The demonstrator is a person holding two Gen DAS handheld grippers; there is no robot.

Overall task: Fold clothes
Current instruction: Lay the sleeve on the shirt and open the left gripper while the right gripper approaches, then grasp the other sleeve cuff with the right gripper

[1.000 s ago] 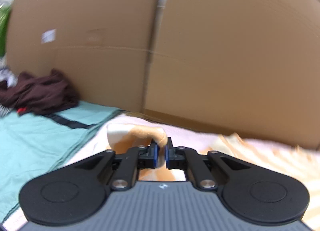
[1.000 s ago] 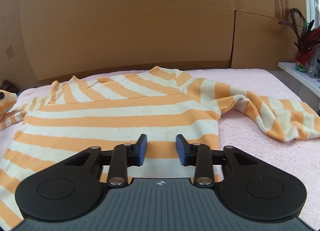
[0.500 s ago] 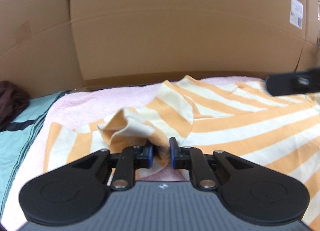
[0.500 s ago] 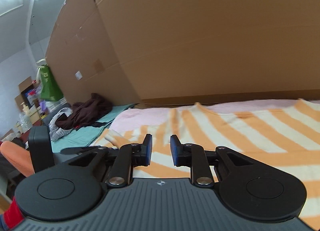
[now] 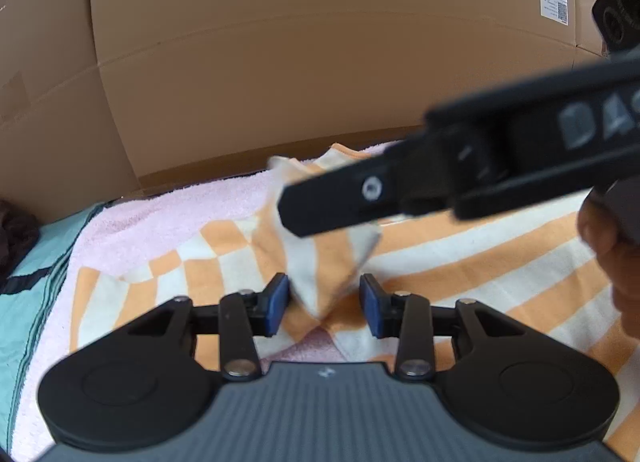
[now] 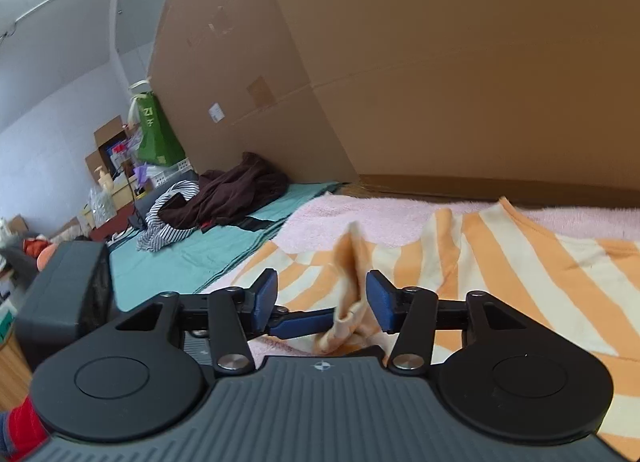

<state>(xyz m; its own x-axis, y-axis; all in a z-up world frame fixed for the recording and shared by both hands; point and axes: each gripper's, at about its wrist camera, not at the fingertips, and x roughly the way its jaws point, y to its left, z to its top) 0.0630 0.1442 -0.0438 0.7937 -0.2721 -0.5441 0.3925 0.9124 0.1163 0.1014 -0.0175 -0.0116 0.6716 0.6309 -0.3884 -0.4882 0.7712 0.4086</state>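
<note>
Your left gripper has let go of the sleeve, jaws now wide; your right gripper has crossed over, also wide, straddling it.

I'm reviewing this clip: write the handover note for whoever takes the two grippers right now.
Left gripper: open, a raised fold of sleeve standing loose between its pads.
Right gripper: open, poised over that same bunched sleeve.
Striped shirt: spread flat on the pink towel, cardboard behind.
Done: sleeve brought in over the body.
Left: flatten it, fold the other side, then fold the body.
</note>
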